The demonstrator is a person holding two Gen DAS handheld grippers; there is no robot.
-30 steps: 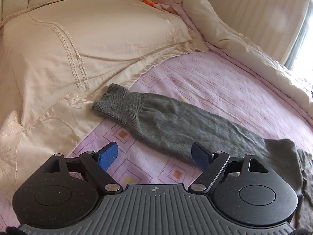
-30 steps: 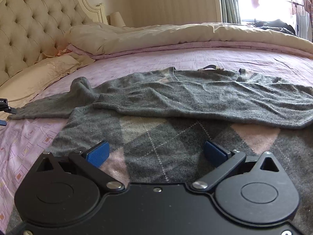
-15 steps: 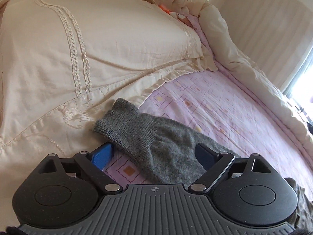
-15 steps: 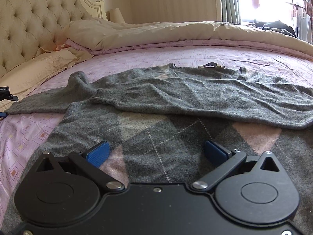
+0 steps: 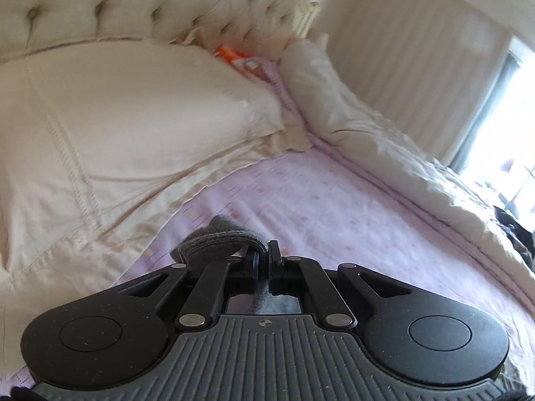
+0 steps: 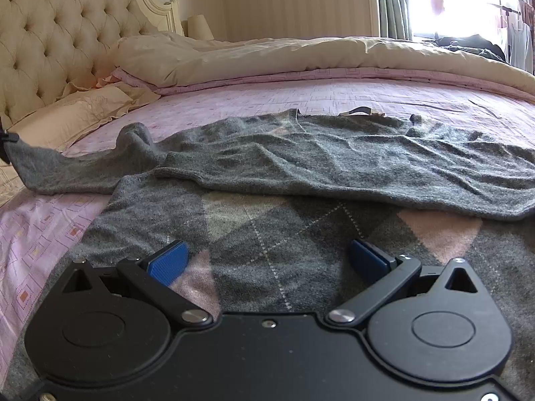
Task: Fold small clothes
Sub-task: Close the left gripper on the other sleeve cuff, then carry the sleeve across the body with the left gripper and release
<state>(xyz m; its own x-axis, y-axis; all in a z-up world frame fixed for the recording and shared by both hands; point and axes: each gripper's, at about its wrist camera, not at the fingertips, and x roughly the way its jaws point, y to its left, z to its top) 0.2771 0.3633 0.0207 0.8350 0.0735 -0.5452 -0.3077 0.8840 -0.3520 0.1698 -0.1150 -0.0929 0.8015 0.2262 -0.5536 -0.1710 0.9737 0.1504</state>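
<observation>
A grey argyle sweater [image 6: 301, 180] lies flat on the pink bedsheet [image 6: 40, 234], one sleeve folded across its chest. Its other sleeve [image 6: 83, 170] stretches out to the left toward the pillow. My left gripper [image 5: 263, 259] is shut on the cuff of that sleeve [image 5: 220, 240] and holds it lifted off the sheet; the cuff end also shows raised at the left edge of the right wrist view [image 6: 20, 157]. My right gripper [image 6: 267, 260] is open and empty, low over the sweater's lower body.
A cream pillow [image 5: 117, 127] lies right of the tufted headboard [image 5: 133, 6]. A rolled cream duvet [image 6: 301, 56] runs along the far side of the bed. A small orange object [image 5: 234, 56] sits by the headboard. A window [image 6: 461, 0] is at the far right.
My left gripper moved forward onto the sleeve cuff, shut on it and lifted it off the sheet. The right gripper has barely moved and stays open.
</observation>
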